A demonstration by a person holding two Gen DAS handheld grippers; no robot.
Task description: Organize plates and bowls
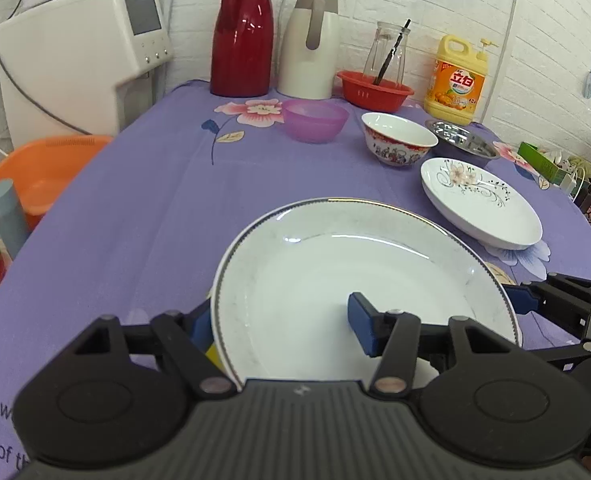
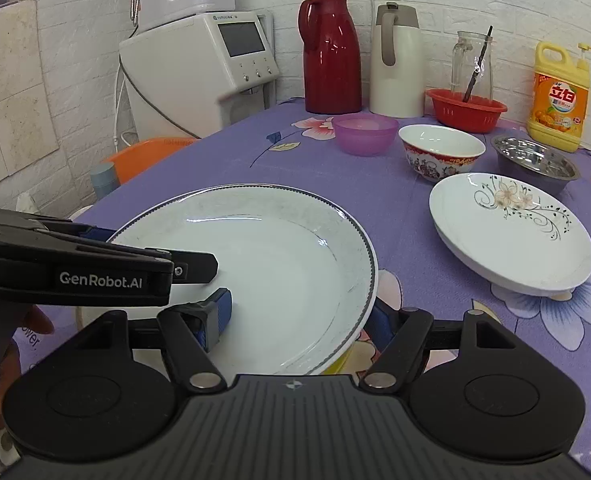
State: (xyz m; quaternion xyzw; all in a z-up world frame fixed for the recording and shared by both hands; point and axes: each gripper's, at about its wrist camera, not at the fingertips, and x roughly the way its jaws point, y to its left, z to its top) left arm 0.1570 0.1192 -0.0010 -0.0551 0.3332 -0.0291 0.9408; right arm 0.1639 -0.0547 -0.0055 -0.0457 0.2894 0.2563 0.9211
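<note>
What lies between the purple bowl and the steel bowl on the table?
The red-patterned white bowl sits between the purple bowl and the steel bowl; the right wrist view shows it most plainly.
</note>
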